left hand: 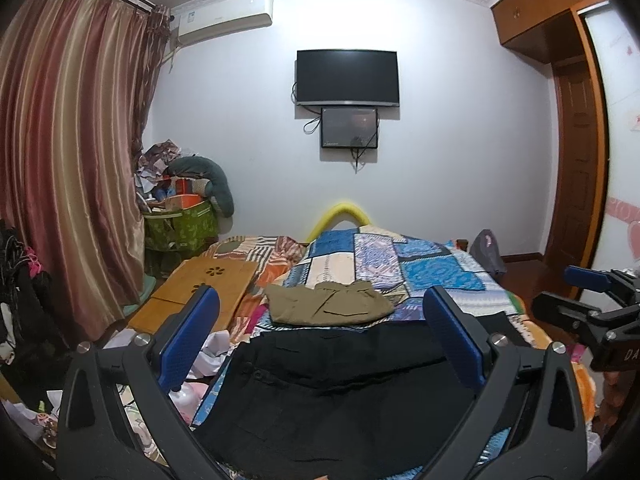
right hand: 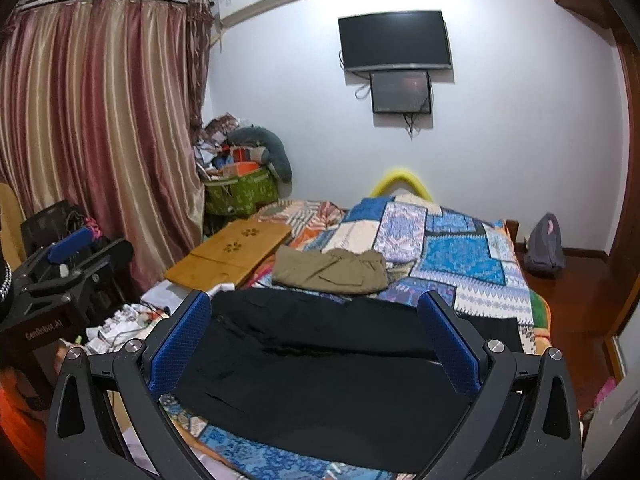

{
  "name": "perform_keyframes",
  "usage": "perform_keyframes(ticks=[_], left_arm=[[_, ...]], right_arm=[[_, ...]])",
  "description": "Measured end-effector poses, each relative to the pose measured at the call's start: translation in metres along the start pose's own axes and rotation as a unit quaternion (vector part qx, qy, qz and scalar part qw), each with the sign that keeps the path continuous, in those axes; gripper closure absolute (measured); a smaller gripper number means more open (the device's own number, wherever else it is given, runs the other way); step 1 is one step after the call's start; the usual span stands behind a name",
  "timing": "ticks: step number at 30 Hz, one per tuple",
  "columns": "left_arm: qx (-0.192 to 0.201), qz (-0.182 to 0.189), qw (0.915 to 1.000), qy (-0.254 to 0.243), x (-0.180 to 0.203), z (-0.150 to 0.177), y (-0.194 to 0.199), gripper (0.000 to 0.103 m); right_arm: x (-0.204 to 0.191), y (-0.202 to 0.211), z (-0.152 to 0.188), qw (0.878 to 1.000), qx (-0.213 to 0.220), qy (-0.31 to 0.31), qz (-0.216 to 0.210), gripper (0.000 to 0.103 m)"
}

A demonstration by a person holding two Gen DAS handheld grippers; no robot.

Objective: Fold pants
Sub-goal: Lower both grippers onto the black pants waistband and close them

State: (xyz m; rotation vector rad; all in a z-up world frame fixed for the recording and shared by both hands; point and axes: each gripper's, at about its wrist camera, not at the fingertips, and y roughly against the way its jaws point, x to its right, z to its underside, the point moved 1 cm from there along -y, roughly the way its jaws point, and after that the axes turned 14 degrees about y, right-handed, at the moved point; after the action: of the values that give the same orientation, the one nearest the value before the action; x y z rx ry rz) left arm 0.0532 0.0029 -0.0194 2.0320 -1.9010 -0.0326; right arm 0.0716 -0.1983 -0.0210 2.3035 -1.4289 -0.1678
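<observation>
On the bed [left hand: 436,264], black pants [left hand: 340,380] lie spread flat.

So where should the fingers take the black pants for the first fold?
Probably at the near edge of the black pants, one gripper toward each side, coming in low from the near end of the bed. They lie flat and spread there; the khaki pants sit folded beyond, so lifting forward looks unobstructed.

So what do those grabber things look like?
Each gripper has two black arms shaped like a V, with shiny silver bolts. The fingers wear bumpy blue pads. The left one's side has white letters reading GenRobot.AI. No cables or sleeves show.
</observation>
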Motion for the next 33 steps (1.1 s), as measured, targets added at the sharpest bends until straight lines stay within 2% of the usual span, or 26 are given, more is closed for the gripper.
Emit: perform_keyframes(ticks=[5,8,11,17,21,24,30,32,33], left_arm=[[-0.024,-0.015,0.9996,-0.004,-0.010,0.003,-0.049,0.000],[-0.048,-0.017,0.9985,-0.021,-0.015,0.006,-0.083,0.000],[-0.066,-0.037,0.9963,-0.041,-0.023,0.006,-0.121,0.000],[-0.133,-0.051,0.9892,-0.033,-0.053,0.011,-0.200,0.000],[-0.197,-0.076,0.9775,-0.003,-0.085,0.019,-0.260,0.000],[-0.228,-0.096,0.9688,0.007,-0.106,0.029,-0.296,0.000],[-0.284,-0.131,0.9492,0.032,-0.151,0.057,-0.371,0.000],[-0.303,-0.132,0.9431,0.038,-0.158,0.068,-0.387,0.005],[-0.321,-0.131,0.9369,0.045,-0.165,0.074,-0.398,0.010]], right_arm=[[0.022,-0.026,0.008,0.999,-0.028,0.011,0.040,0.000],[0.039,-0.045,0.010,0.997,-0.044,0.021,0.057,0.000],[0.056,-0.067,0.014,0.994,-0.066,0.035,0.078,0.000],[0.087,-0.110,0.023,0.988,-0.110,0.051,0.091,0.001],[0.101,-0.135,0.035,0.983,-0.136,0.076,0.098,0.001],[0.112,-0.158,0.046,0.979,-0.162,0.081,0.093,0.001],[0.134,-0.206,0.065,0.974,-0.208,0.065,0.053,0.001],[0.140,-0.221,0.070,0.972,-0.222,0.064,0.037,0.002],[0.142,-0.230,0.073,0.971,-0.228,0.066,0.030,0.002]])
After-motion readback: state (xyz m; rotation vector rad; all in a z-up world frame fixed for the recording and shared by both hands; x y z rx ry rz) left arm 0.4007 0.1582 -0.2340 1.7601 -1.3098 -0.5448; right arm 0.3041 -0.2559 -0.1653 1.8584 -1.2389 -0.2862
